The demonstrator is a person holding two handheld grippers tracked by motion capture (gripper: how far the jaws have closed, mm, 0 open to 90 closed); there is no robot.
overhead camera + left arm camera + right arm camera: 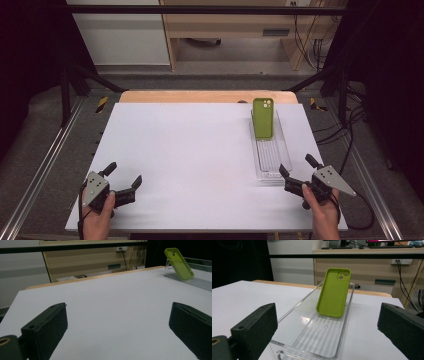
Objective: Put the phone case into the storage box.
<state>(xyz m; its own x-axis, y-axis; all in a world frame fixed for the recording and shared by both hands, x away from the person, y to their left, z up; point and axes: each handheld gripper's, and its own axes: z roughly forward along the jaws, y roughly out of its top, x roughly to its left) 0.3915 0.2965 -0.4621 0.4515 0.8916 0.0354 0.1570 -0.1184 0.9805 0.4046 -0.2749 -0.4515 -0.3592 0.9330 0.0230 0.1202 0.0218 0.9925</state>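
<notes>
Green rubbery phone case leans upright at the clear ribbed plastic tray's twelve o'clock end; probably light, flexible, slightly grippy, best pinched by its side edges. Right gripper and left gripper gape empty.

We see a green phone case that looks like matt, smooth silicone or soft plastic, leaning in a clear tray of glossy, see-through plastic with fine ribs along its floor. The table has a smooth, matt white top over a pale wood edge at the far side. We read the left gripper and the right gripper as matt black plastic with slightly grainy jaw faces.
</notes>
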